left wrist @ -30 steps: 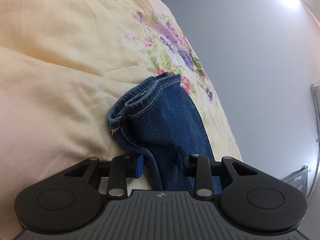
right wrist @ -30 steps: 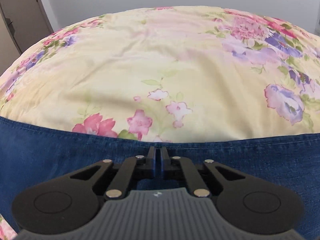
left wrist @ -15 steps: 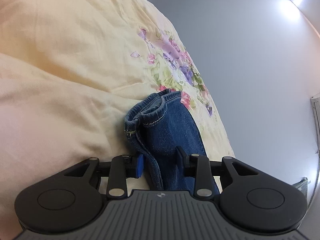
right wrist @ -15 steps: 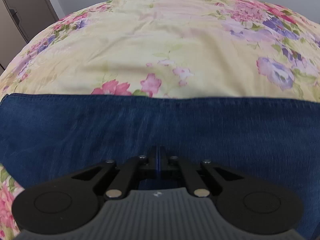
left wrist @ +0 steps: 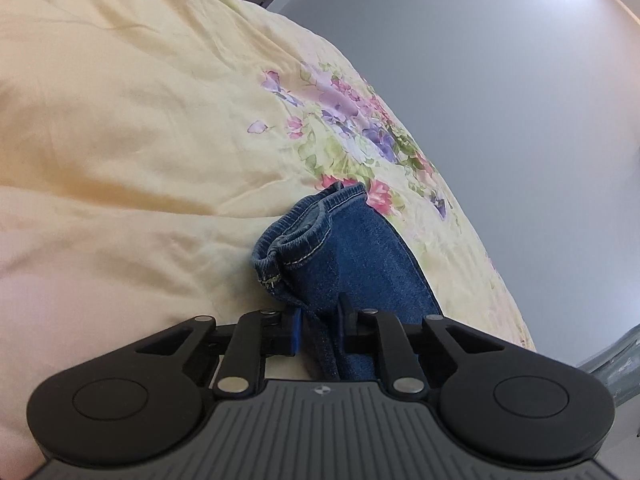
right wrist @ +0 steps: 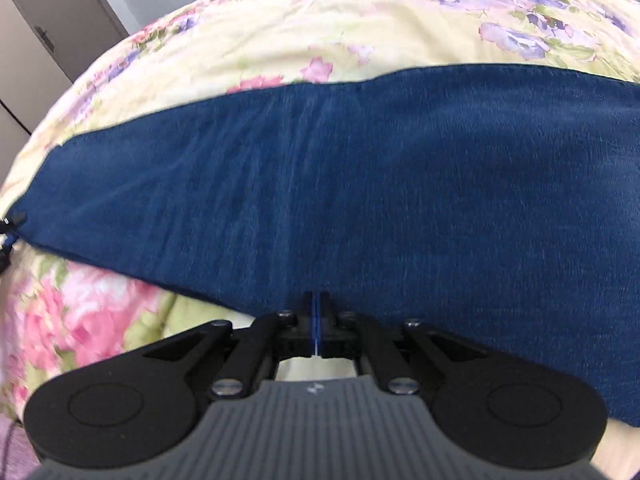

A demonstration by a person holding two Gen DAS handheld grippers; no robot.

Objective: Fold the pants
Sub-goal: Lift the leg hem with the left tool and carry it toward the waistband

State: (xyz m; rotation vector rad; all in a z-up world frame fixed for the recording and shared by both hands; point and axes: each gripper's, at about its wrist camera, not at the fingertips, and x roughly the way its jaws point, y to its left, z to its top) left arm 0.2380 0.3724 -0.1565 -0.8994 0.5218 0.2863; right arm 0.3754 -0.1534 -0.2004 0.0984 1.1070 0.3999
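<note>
Denim sits between the fingers of my left gripper [left wrist: 319, 330]: the jaws are part-way apart with a bunched fold of the pants [left wrist: 352, 256] pinched between them, the blue pad of the left finger against the cloth on one side and the black finger pressing it on the other. Beyond the fingers the fold ends in a stitched hem that curls open, lying on the bedspread [left wrist: 132, 132]. The spread is pale yellow and creased here, with purple and pink flowers along its far edge, and a grey wall [left wrist: 500, 100] rises behind it.

My right gripper [right wrist: 317, 312] has its jaws pressed together, only a thin blue line showing between the pads; whether cloth is caught in them I cannot tell. The pants [right wrist: 360, 184] lie just ahead as a wide, flat blue band running across the flowered bedspread [right wrist: 304, 20]. Grey cupboard doors [right wrist: 44, 36] stand at far left.
</note>
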